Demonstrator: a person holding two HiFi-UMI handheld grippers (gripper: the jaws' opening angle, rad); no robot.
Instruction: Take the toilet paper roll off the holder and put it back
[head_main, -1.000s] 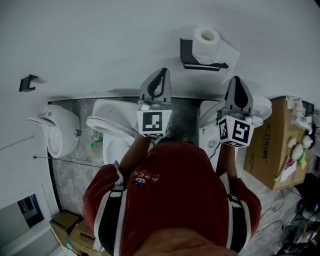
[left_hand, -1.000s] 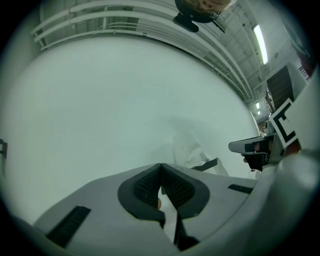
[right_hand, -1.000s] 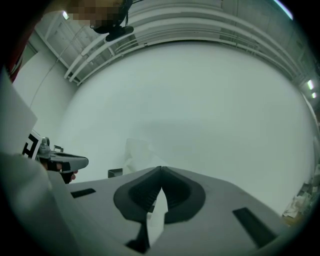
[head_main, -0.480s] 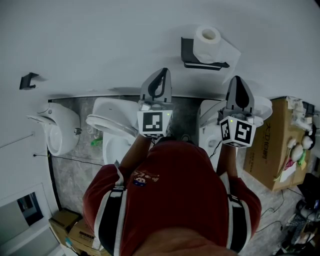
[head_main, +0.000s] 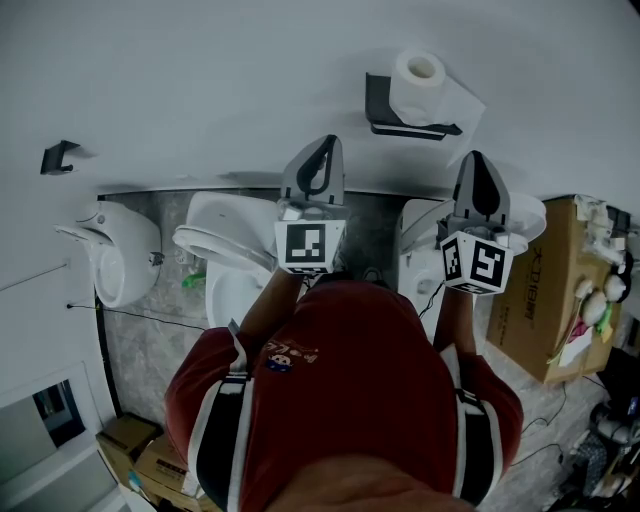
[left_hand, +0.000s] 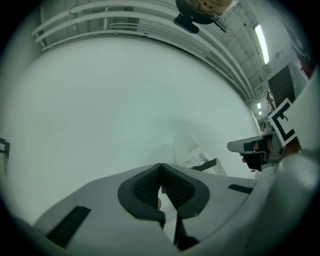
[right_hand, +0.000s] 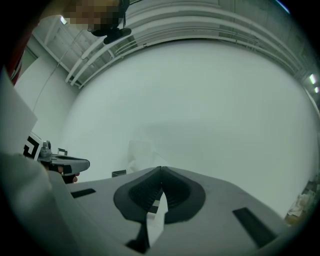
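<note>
Toilet paper roll (head_main: 415, 85) on holder (head_main: 385, 118); left gripper (head_main: 324, 142) and right gripper (head_main: 477, 158) side by side, level, jaws together, empty.

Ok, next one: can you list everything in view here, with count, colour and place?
toilet paper roll: one, white, on the holder
holder: one, black, on the white wall
wall bracket: one, black, far left
urinal: one, white, left
toilets: two, white, under the grippers
green item: one, small, on the floor
cardboard boxes: at least three, brown, one right, others lower left
left gripper: grey, shut, empty
right gripper: grey, shut, empty
shirt: red, bottom centre
</note>
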